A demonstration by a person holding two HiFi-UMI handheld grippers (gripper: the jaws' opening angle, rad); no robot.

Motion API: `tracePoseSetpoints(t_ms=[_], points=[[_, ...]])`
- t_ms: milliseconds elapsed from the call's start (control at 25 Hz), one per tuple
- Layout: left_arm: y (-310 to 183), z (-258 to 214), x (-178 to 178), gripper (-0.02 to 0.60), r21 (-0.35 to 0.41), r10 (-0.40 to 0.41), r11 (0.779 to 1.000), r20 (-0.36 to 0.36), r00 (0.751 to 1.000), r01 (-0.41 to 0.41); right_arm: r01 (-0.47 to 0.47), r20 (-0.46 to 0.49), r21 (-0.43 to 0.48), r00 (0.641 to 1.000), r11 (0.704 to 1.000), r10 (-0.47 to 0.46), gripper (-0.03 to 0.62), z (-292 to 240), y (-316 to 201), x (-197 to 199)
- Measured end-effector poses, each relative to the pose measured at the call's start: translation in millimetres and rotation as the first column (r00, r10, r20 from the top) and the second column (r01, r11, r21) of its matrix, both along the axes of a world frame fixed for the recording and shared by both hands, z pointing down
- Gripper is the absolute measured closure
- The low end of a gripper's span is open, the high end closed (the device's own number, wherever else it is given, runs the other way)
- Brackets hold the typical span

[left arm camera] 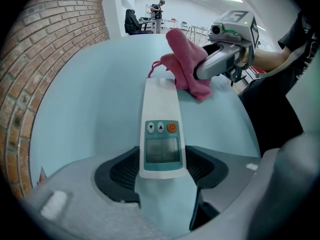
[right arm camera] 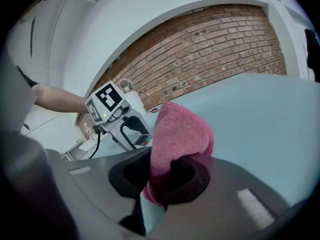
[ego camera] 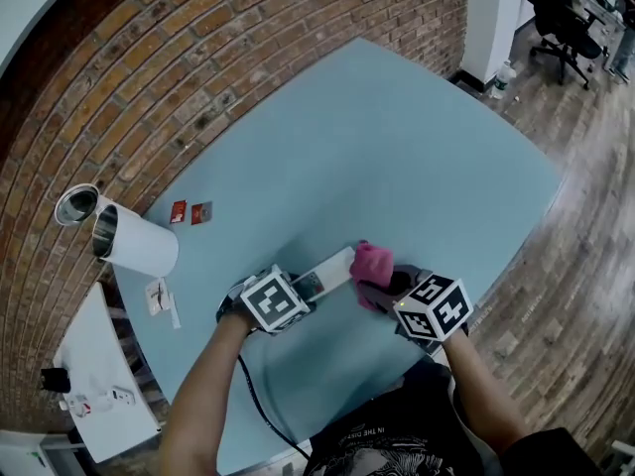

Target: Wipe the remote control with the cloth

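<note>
A white remote control [left arm camera: 161, 129] with a small screen, two arrow buttons and an orange button lies flat over the pale blue table [ego camera: 397, 157]. My left gripper [left arm camera: 162, 171] is shut on its near end. In the head view the remote control [ego camera: 325, 274] reaches from my left gripper [ego camera: 301, 294] toward the pink cloth [ego camera: 371, 263]. My right gripper [right arm camera: 162, 176] is shut on the pink cloth [right arm camera: 177, 134], which bulges up out of the jaws. The pink cloth [left arm camera: 186, 64] rests against the far end of the remote, with the right gripper [left arm camera: 212, 66] behind it.
Two white cylinders [ego camera: 134, 241] with metal rims lie at the table's left edge by the brick wall [ego camera: 198, 48]. Two small red items [ego camera: 190, 211] sit near them. A white side table [ego camera: 99, 375] stands at lower left. Office chairs [ego camera: 561, 18] stand far right.
</note>
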State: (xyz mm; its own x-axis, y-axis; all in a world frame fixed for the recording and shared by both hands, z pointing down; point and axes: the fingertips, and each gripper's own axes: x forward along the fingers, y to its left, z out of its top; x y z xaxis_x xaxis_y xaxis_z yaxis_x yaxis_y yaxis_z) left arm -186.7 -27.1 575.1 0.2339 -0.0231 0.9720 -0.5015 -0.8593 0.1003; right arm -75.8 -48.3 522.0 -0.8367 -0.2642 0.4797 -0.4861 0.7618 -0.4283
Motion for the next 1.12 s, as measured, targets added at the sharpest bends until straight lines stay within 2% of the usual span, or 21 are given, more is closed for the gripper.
tracePoseSetpoints(t_ms=[280,480,880,1120], points=[[-2.6,-0.5,-3.0,0.287,0.022,-0.003,1.0,0.018,1.0,0.003,0.032,-0.015,0.019,0.999,0.999,-0.032,0.526,1.2,16.2,-26.6],[1.2,2.2,0.2,0.288,0.013,-0.015,1.0,-0.028,0.999,0.016,0.068,-0.02,0.027,0.998,0.997,-0.067,0.526,0.9,27.0,-47.9],[-3.4,-1.5,-1.8,0.287,0.035,-0.005,0.999,-0.013,1.0,0.005,0.114,-0.007,0.02,0.994,0.993,-0.114,0.526,-0.3,39.8,-76.1],[-3.6,-2.2,0.3,0.287,0.041,0.0,0.999,-0.019,1.0,0.001,0.185,0.0,0.015,0.983,0.983,-0.185,0.526,-1.0,48.7,-87.4]])
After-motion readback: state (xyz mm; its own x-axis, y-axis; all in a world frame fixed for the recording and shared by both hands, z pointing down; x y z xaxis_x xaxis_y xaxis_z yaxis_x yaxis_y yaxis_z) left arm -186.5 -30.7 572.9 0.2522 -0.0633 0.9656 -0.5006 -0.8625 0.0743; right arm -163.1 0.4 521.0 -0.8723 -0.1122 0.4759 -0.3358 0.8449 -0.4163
